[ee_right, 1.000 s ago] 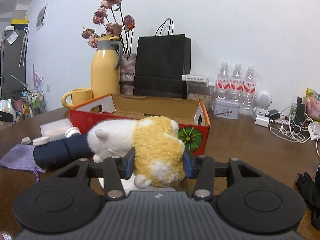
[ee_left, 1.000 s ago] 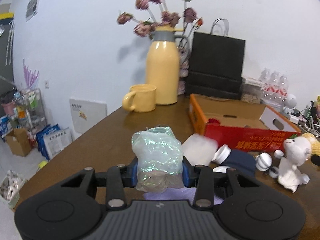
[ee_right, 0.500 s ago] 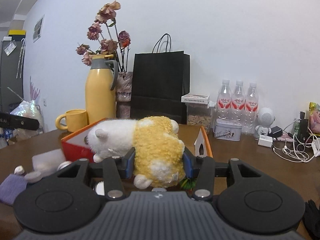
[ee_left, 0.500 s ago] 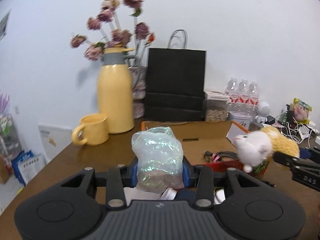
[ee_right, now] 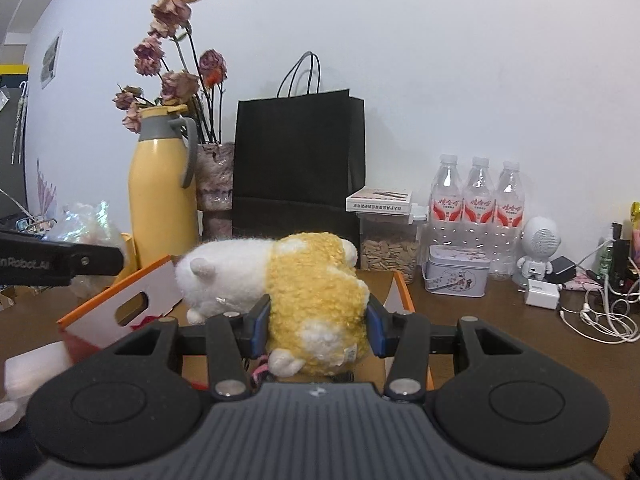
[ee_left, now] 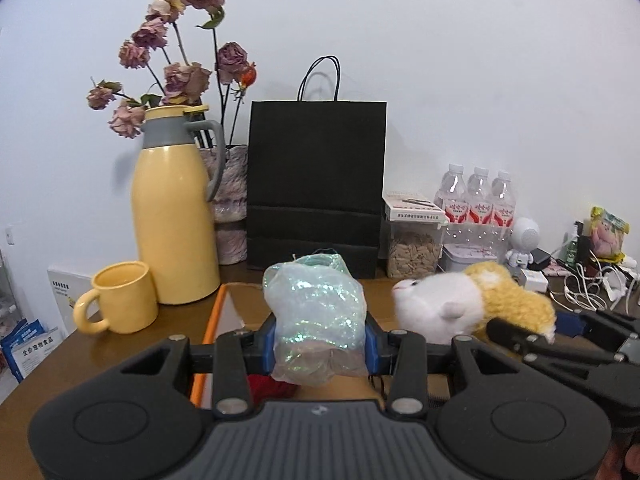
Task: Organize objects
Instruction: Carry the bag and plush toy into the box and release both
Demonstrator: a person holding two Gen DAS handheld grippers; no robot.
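Observation:
My left gripper [ee_left: 320, 340] is shut on a crumpled iridescent plastic bag [ee_left: 316, 312] and holds it over the orange-rimmed cardboard box [ee_left: 212, 320]. My right gripper [ee_right: 318, 324] is shut on a white and yellow plush sheep [ee_right: 288, 280], held above the same box [ee_right: 120, 304]. The sheep [ee_left: 460, 304] also shows at the right of the left wrist view. The bag [ee_right: 84, 220] shows at the left of the right wrist view. Something red [ee_left: 268, 386] lies inside the box.
Behind the box stand a yellow thermos [ee_left: 172, 220], a yellow mug [ee_left: 120, 300], a vase of dried roses [ee_left: 232, 200], a black paper bag [ee_left: 316, 188], a seed jar [ee_right: 390, 248], water bottles [ee_right: 476, 200], a tin [ee_right: 456, 276] and cables [ee_right: 600, 312].
Both grippers moved forward over the box with their loads. The left one also swung right, so the sheep is now close beside the bag.

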